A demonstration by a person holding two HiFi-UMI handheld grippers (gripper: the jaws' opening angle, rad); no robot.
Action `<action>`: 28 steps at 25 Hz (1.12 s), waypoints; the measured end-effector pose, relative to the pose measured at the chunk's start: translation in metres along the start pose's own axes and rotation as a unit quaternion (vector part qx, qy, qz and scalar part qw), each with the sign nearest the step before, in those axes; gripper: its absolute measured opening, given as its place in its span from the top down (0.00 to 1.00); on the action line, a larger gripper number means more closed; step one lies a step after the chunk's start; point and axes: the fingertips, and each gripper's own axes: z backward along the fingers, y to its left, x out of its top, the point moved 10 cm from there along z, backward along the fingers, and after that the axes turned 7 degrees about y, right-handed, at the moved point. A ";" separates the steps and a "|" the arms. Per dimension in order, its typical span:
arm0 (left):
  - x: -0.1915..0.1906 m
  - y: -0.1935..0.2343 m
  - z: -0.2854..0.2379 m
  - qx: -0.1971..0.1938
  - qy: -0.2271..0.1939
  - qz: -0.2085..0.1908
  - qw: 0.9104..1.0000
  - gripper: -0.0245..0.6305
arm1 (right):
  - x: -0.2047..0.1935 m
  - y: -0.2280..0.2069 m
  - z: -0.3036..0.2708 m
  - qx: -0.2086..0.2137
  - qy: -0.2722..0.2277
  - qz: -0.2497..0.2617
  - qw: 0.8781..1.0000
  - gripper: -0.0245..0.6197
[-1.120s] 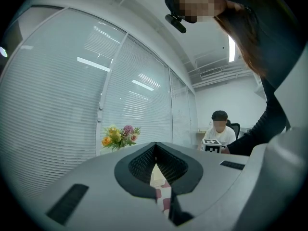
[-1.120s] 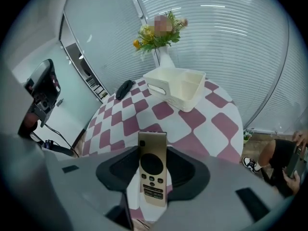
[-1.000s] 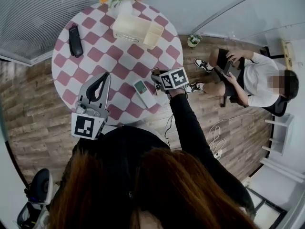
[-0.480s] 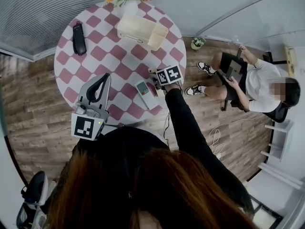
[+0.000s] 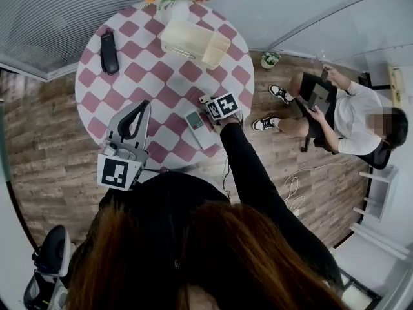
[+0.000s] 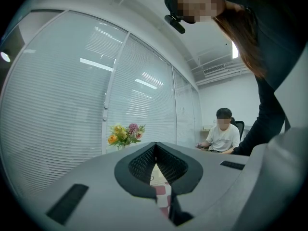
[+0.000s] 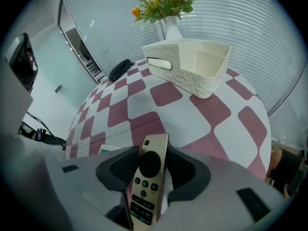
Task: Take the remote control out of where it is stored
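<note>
Round table [image 5: 90, 76] w/ pink-white check cloth on wood floor [image 5: 39, 141], blinds along far side, seated person [image 5: 348, 112] at right; cream basket [image 5: 192, 42] & flower vase [image 5: 175, 8] at far edge. Right gripper [image 7: 153, 153] clamped on gold remote [image 7: 144, 196] over near-right part of table, long axis along jaws, top end pointing far toward basket, buttons up. Left gripper [image 6: 155, 146] near left, tips together, nothing btwn.

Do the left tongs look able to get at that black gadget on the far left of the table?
Probably yes: only bare checked tablecloth lies between the left tongs and the black gadget, though the tongs are closed and would have to open.
</note>
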 end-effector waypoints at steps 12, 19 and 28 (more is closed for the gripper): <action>0.000 -0.002 0.001 -0.002 0.001 0.000 1.000 0.95 | -0.003 0.002 0.004 -0.035 -0.039 0.023 0.998 0.63; 0.001 -0.001 0.003 -0.002 -0.001 0.000 1.000 0.95 | -0.009 0.001 0.019 -0.035 -0.090 0.005 0.995 0.74; 0.001 -0.002 0.004 -0.006 -0.005 -0.003 1.000 0.95 | -0.015 0.022 0.057 -0.036 -0.240 0.005 0.970 0.94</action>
